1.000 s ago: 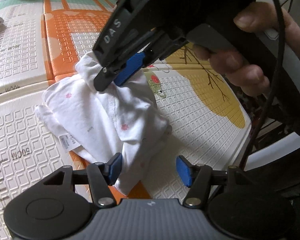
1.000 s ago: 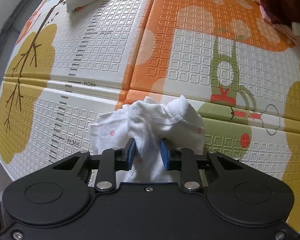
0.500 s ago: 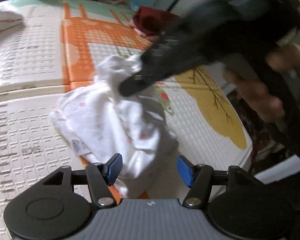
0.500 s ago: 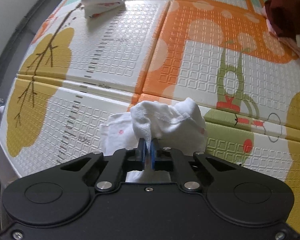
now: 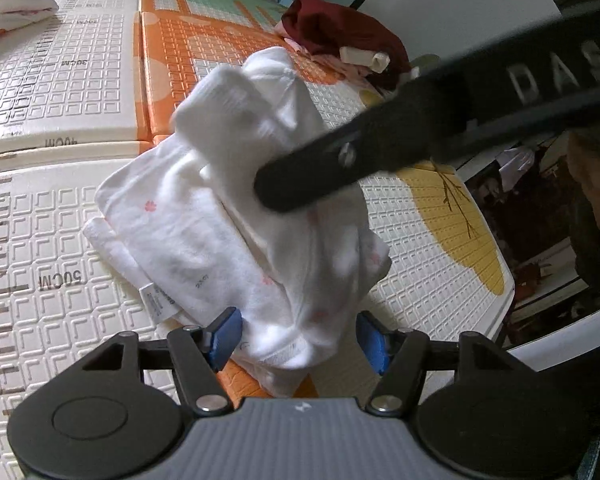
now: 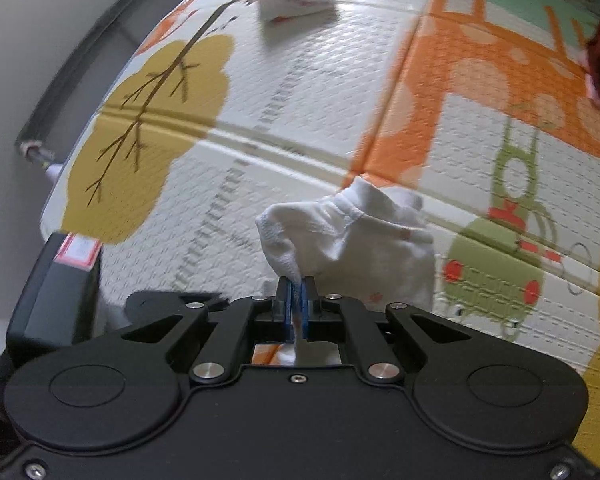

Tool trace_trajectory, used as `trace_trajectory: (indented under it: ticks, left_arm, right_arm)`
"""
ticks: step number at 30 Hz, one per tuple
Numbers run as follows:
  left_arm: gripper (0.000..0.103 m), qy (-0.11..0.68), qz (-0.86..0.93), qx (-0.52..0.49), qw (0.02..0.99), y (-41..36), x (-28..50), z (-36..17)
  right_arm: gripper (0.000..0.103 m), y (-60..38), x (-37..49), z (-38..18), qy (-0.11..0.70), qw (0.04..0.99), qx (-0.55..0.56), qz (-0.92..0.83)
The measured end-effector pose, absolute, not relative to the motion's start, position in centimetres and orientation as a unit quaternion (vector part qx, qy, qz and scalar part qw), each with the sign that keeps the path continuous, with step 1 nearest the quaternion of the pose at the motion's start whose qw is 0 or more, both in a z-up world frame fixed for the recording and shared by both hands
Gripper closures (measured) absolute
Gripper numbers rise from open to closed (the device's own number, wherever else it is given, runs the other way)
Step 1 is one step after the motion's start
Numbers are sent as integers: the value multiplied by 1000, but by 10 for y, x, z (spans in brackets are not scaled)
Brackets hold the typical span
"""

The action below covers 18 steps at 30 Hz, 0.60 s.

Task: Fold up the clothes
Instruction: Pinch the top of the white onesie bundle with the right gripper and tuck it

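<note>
Inspector: Raised since a second ago: right tongs [image 6: 297, 304], then parted round the cloth, now clamped on a stitched edge of the white garment [image 6: 364, 240] and carried up toward the far side. Left tongs [image 5: 299, 340] unchanged: spread wide, gripping nothing, with the nearest fold of cloth showing between the pads.

Operator: Position of the garment?

Inspector: Partly lifted and bunched at the clamp. Near-left portion, with the care label, resting on the play mat [image 5: 60, 80] by the seam between the cream and orange panels. Folded white bundle [image 5: 12, 8] at far left and dark red heap [image 5: 340, 36] at far right, both well apart from the work.

Operator: Guidance for the step?

Inspector: Judged to be lifting a crumpled piece to open it out. Recommended: steady lift, no jerking, since only a thin edge is pinched and liable to slip. Close left tongs on a second hem or corner rather than the thick wad, then draw apart to spread flat. Watch for the label side tangling underneath. Not determinable: whether sleeve or hem sits in the clamp.
</note>
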<state>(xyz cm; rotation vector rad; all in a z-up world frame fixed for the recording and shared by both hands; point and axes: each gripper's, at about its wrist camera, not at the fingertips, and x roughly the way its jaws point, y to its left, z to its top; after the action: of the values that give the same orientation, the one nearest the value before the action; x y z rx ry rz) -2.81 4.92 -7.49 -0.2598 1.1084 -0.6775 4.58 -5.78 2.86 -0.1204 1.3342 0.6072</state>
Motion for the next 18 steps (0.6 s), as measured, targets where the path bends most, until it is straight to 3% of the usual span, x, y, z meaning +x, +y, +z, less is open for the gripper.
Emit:
trace_trajectory:
  ticks: [18]
  left_arm:
    - [32,504,-315,-142,792,53,-34,-80]
  right_arm:
    - [99,-19,50,-47,662,694,-86,270]
